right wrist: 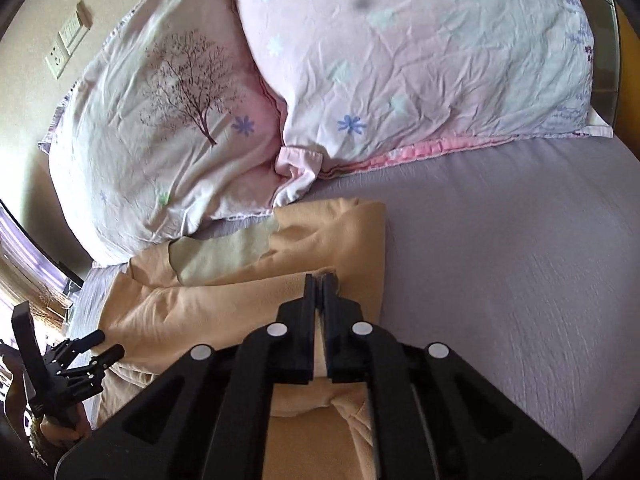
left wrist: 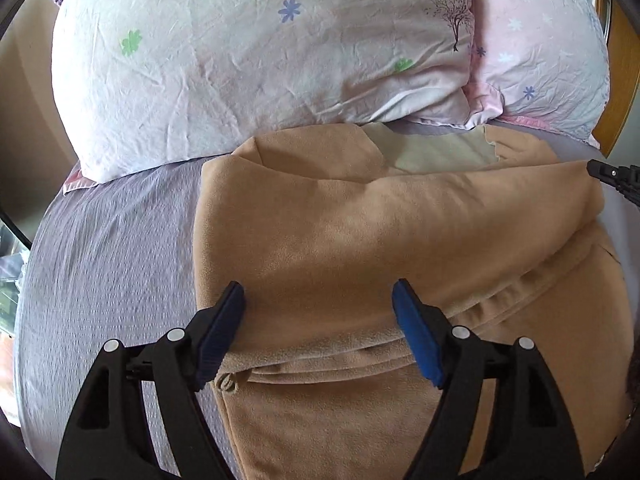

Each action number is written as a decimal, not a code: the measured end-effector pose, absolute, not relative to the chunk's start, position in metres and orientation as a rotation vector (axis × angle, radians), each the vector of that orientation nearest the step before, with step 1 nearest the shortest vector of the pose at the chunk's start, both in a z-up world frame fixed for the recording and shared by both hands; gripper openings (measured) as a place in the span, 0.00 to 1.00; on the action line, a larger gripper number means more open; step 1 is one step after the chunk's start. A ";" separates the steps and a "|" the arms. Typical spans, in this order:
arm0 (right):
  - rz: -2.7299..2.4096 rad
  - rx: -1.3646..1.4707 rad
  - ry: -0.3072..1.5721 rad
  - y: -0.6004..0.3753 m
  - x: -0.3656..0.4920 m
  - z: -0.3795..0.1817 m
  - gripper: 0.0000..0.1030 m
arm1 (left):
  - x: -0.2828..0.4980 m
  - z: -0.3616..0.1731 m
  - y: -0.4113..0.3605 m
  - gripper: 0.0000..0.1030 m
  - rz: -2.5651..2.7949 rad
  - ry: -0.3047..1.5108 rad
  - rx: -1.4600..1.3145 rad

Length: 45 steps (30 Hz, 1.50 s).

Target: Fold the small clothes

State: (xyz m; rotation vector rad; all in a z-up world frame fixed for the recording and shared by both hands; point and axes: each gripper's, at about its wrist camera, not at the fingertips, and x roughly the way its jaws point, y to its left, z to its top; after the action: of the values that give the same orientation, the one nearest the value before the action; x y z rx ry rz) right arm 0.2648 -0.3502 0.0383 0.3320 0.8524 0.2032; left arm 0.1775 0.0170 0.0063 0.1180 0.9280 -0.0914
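Two pillows (left wrist: 248,64) at the head of the bed; we see the tan fleece garment (left wrist: 360,232) lying folded over on the lavender sheet (left wrist: 112,248), just below them. Our left gripper (left wrist: 318,300) gapes wide above the garment, holding nothing. Our right gripper (right wrist: 320,280) is pinched tight on its folded edge.
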 end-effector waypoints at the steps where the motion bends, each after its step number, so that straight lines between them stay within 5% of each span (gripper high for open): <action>1: 0.199 0.334 0.874 -0.347 0.267 0.033 0.17 | 0.178 0.005 0.018 0.75 -0.089 0.936 0.114; 3: 0.198 0.362 0.898 -0.348 0.272 0.027 0.51 | 0.176 0.004 0.020 0.75 -0.089 0.937 0.119; 12: 0.265 0.392 0.875 -0.365 0.227 0.026 0.52 | 0.179 -0.001 0.017 0.83 -0.081 0.931 0.129; 13: 0.259 0.372 0.893 -0.362 0.229 0.021 0.51 | 0.180 -0.002 0.015 0.84 -0.075 0.929 0.138; 14: 0.254 0.357 0.911 -0.358 0.233 0.016 0.36 | 0.180 -0.003 0.014 0.84 -0.069 0.928 0.144; 15: 0.262 0.341 0.942 -0.352 0.238 0.009 0.06 | 0.179 -0.002 0.014 0.84 -0.067 0.927 0.144; 21: 0.193 0.352 0.939 -0.357 0.223 0.007 0.03 | 0.145 0.016 0.033 0.79 -0.113 0.895 0.071; 23: 0.185 0.344 0.905 -0.364 0.203 0.016 0.13 | 0.120 0.027 0.043 0.79 -0.173 0.873 0.022; 26: 0.320 0.395 0.817 -0.377 0.154 0.031 0.75 | 0.062 0.043 0.064 0.80 -0.312 0.820 -0.056; 30: 0.551 0.433 0.715 -0.395 0.067 0.035 0.81 | -0.023 0.049 0.095 0.94 -0.425 0.758 -0.118; 38: 0.732 0.464 0.890 -0.426 -0.051 -0.022 0.85 | -0.110 -0.003 0.142 0.94 -0.498 0.875 -0.314; 45: 0.664 0.506 1.027 -0.421 -0.038 -0.075 0.85 | -0.092 -0.060 0.139 0.93 -0.479 0.992 -0.432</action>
State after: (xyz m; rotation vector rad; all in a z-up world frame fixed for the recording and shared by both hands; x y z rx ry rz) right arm -0.0376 -0.4211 -0.0753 0.5063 1.0274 0.6636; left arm -0.0917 0.1385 -0.0604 -0.4320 0.9919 -0.4792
